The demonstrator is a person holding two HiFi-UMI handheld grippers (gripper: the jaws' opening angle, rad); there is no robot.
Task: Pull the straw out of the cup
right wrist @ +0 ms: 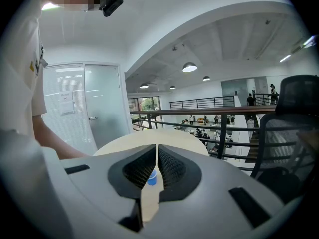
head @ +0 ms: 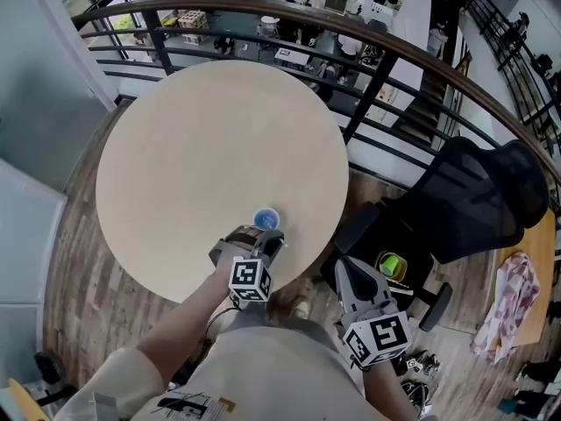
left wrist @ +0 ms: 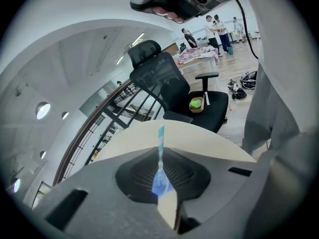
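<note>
A small blue cup (head: 266, 218) stands near the front edge of the round beige table (head: 193, 139). My left gripper (head: 263, 233) reaches it from the near side, tips at the cup. In the left gripper view the jaws are closed together on a blue-and-white striped straw (left wrist: 160, 137), which sticks up above them, with the blue cup (left wrist: 160, 185) showing below. My right gripper (head: 344, 267) hangs off the table's right edge, apart from the cup, jaws together and nothing in them. Through its narrow slit (right wrist: 156, 149) I see the cup (right wrist: 152, 178) in the distance.
A black office chair (head: 478, 200) stands right of the table with a green object (head: 392, 264) on its seat. A curved dark railing (head: 368, 33) runs behind the table over a lower floor. A pink cloth (head: 513, 292) lies at far right.
</note>
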